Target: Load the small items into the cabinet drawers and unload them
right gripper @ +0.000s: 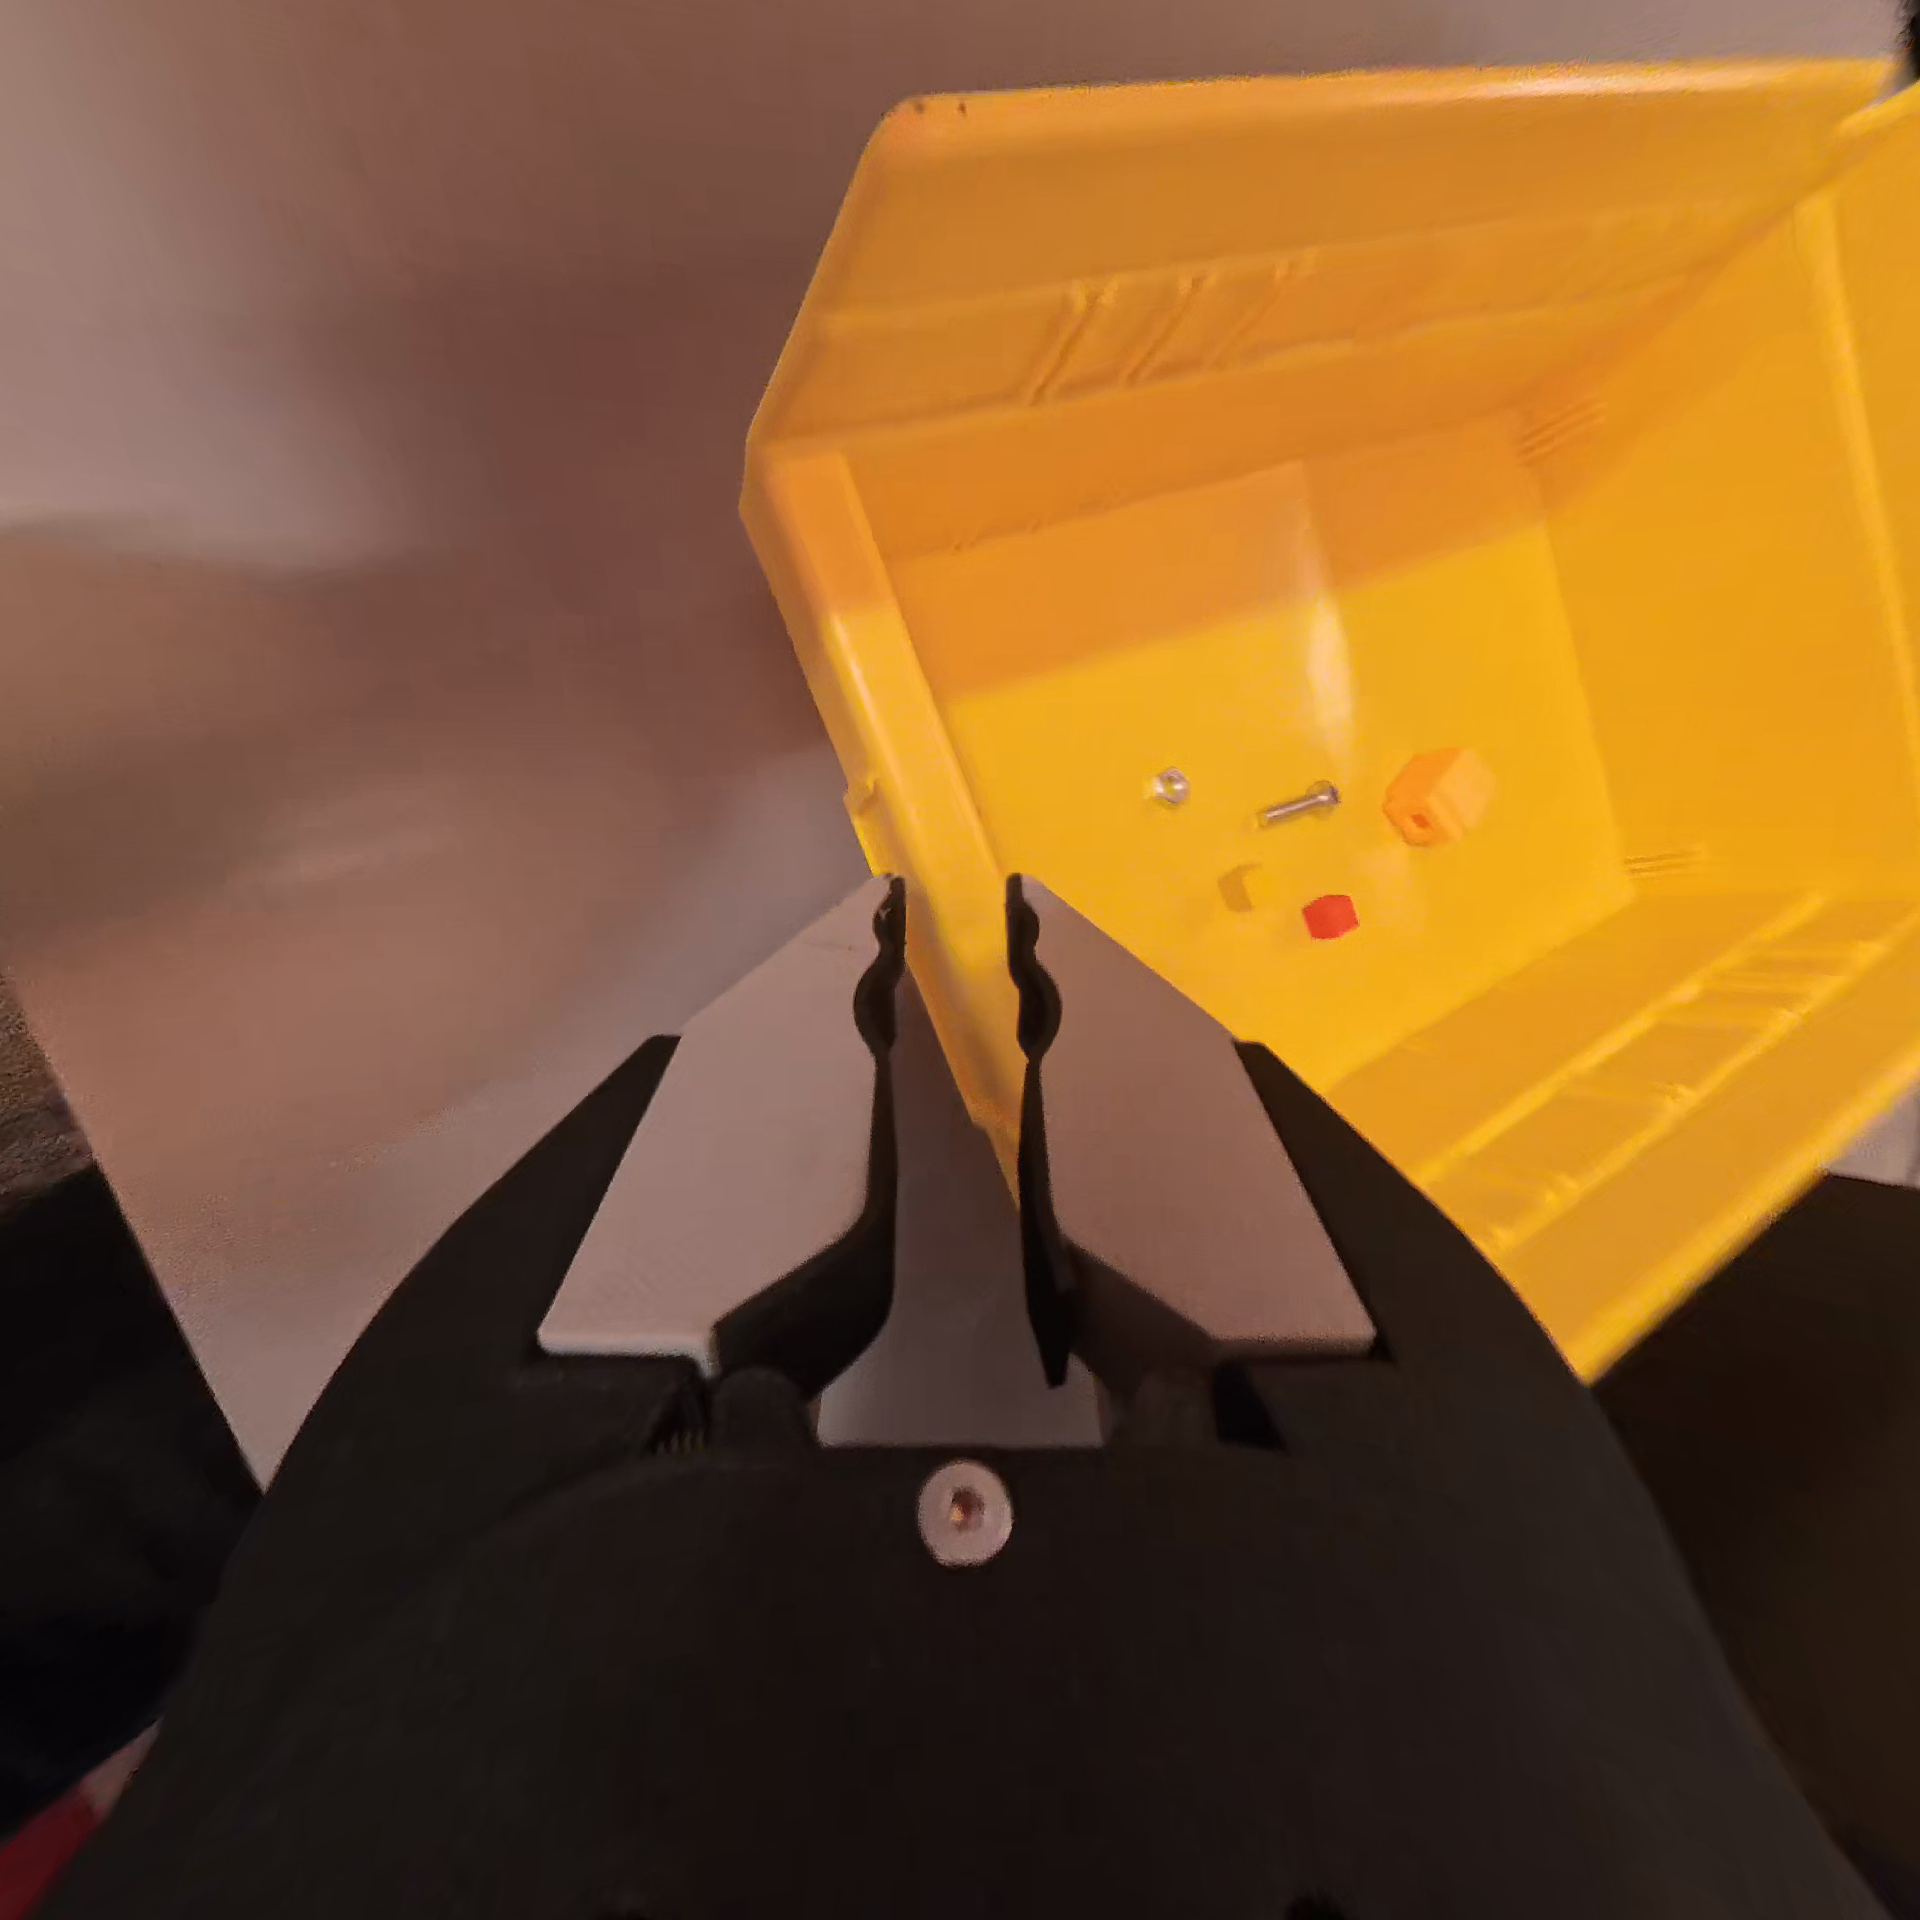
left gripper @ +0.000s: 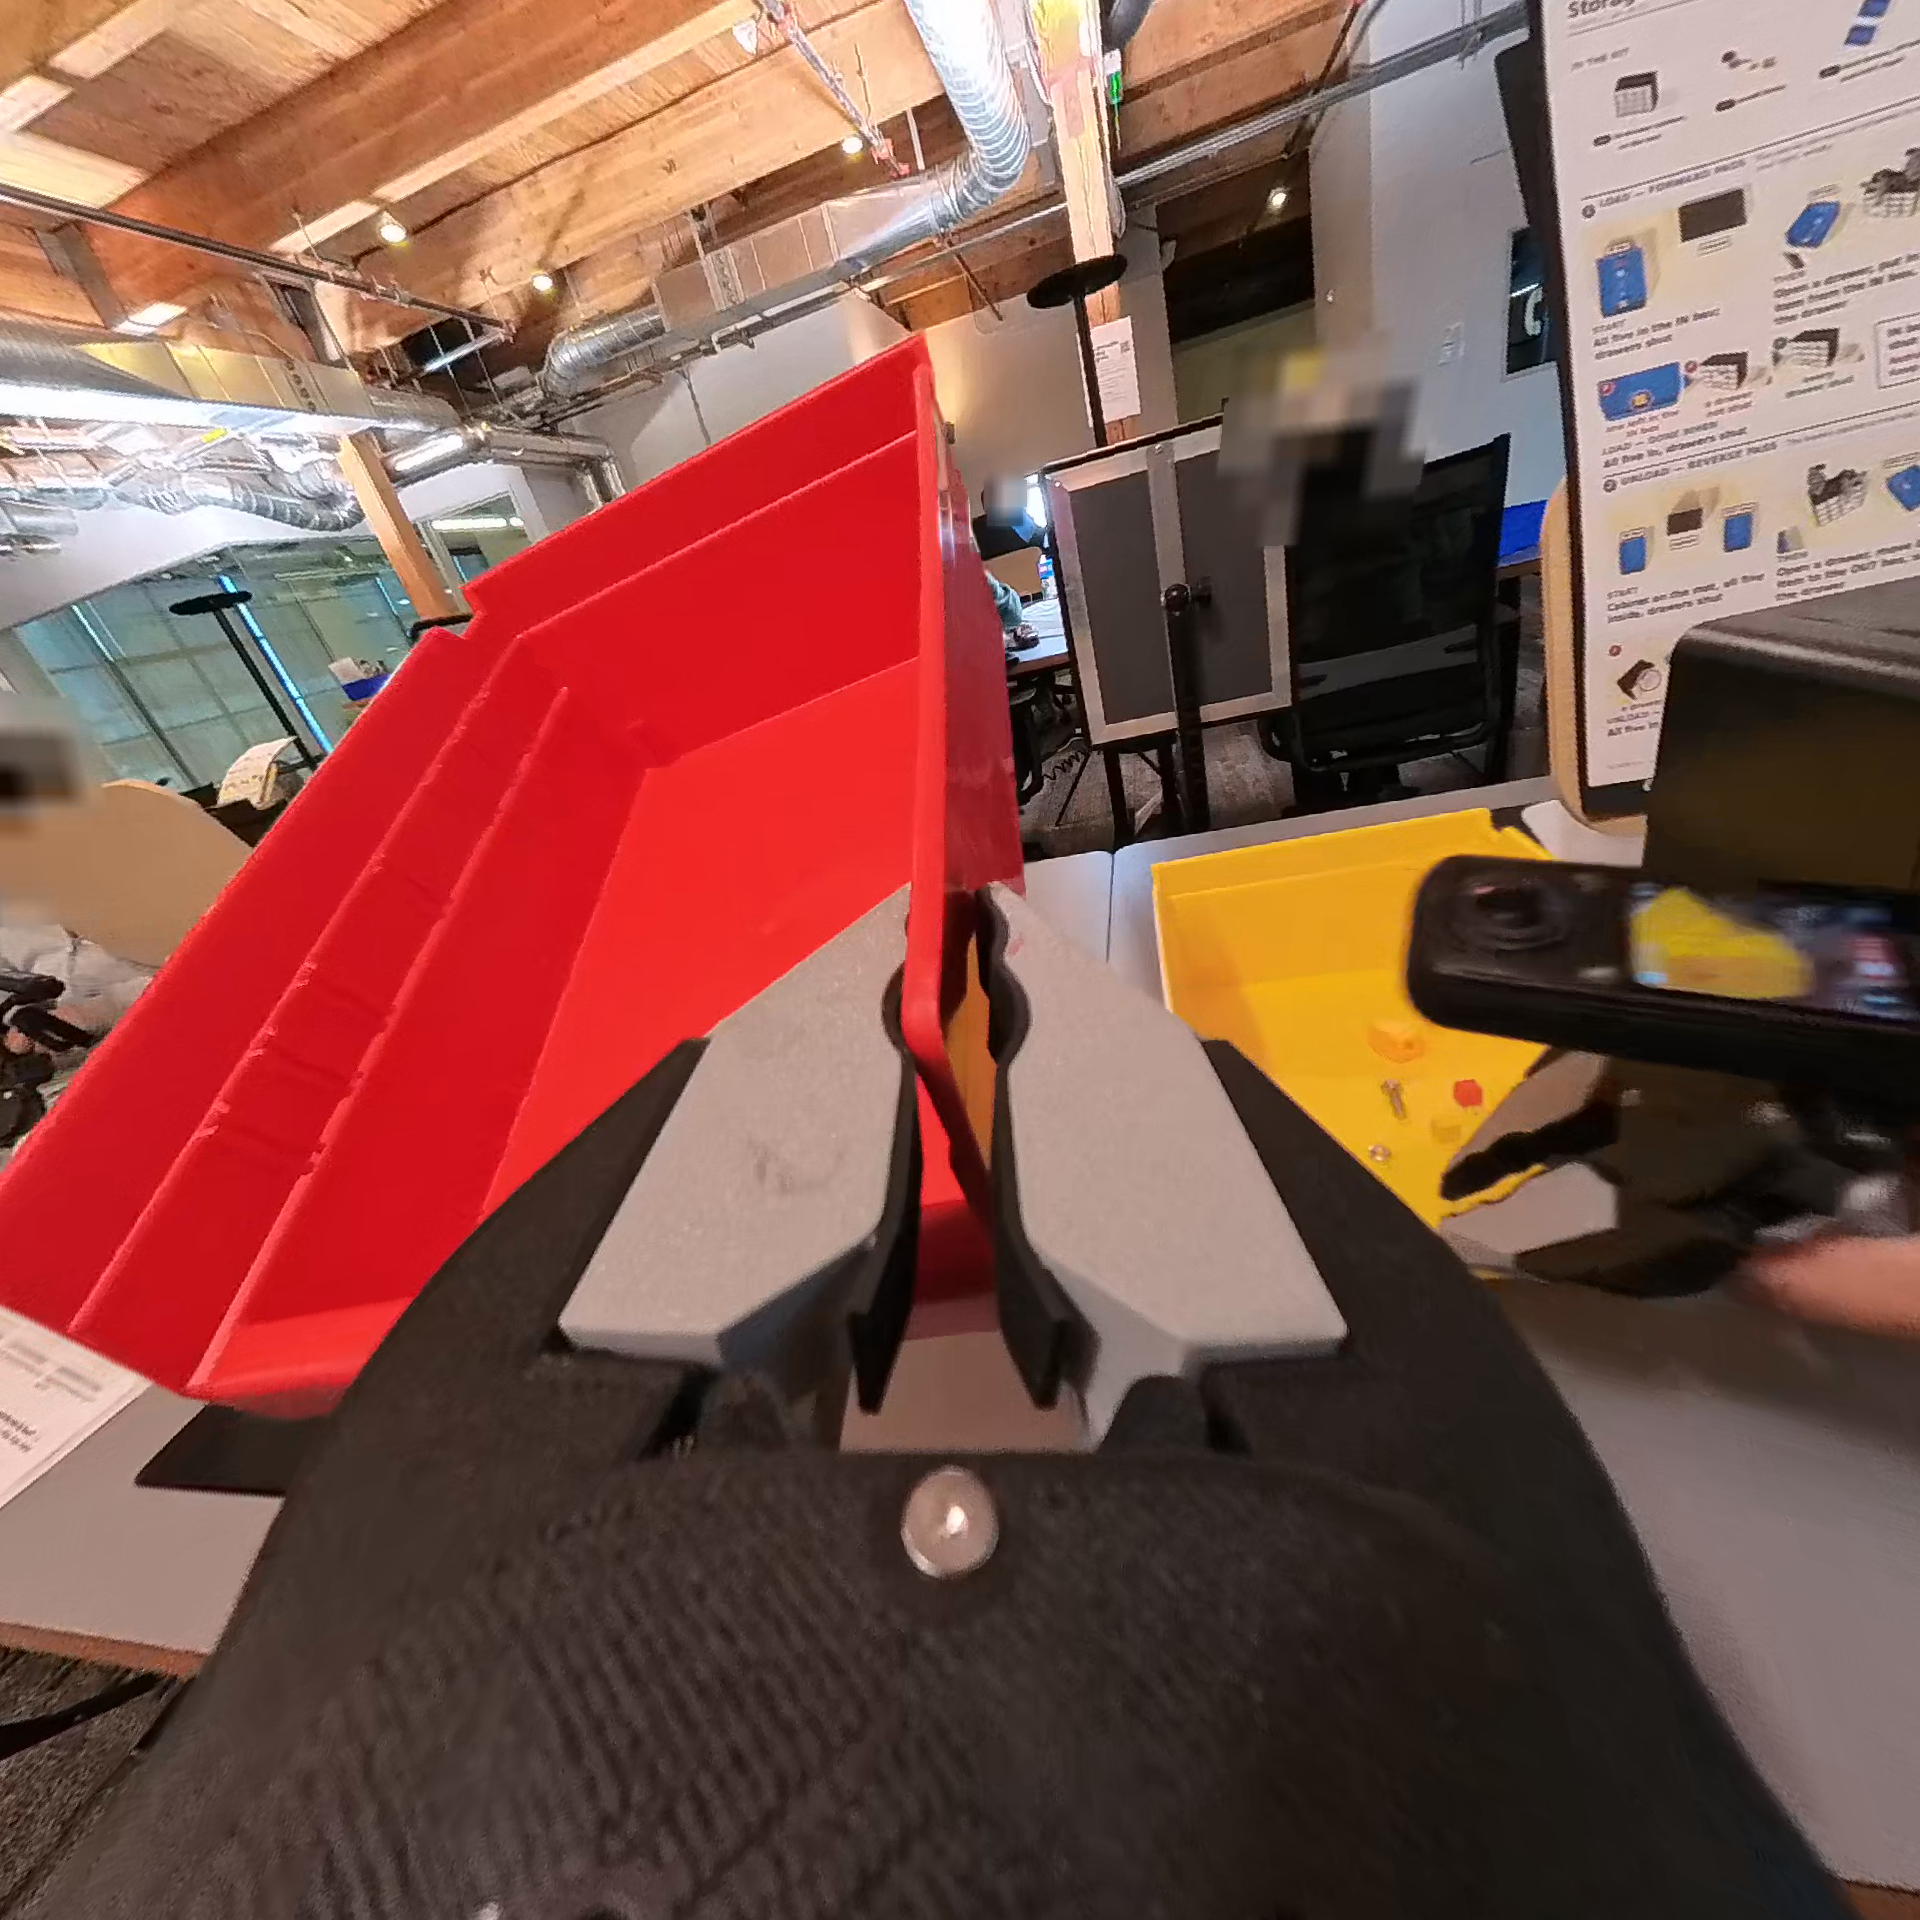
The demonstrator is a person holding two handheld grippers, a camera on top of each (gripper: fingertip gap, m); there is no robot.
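Note:
My left gripper (left gripper: pixel 951 997) is shut on the right-hand wall of an empty red bin (left gripper: pixel 675 831) and holds it tipped up off the table. My right gripper (right gripper: pixel 954 914) has its pads closed on the near rim of a yellow bin (right gripper: pixel 1351 312); the rim crosses the jaws at a slant. It also shows, blurred, in the left wrist view (left gripper: pixel 1527 1164) at the yellow bin (left gripper: pixel 1299 935). On the yellow bin's floor lie a nut (right gripper: pixel 1171 787), a screw (right gripper: pixel 1296 805), an orange block (right gripper: pixel 1437 795), a red cube (right gripper: pixel 1330 916) and a small yellow piece (right gripper: pixel 1240 886).
A dark cabinet-like box (left gripper: pixel 1787 758) stands behind the yellow bin, with an instruction board (left gripper: pixel 1745 364) above it. A black mat (left gripper: pixel 208 1455) and a paper sheet (left gripper: pixel 52 1423) lie under the red bin on the grey table (left gripper: pixel 1714 1507). My right fingertips sit around 30 cm from my left ones.

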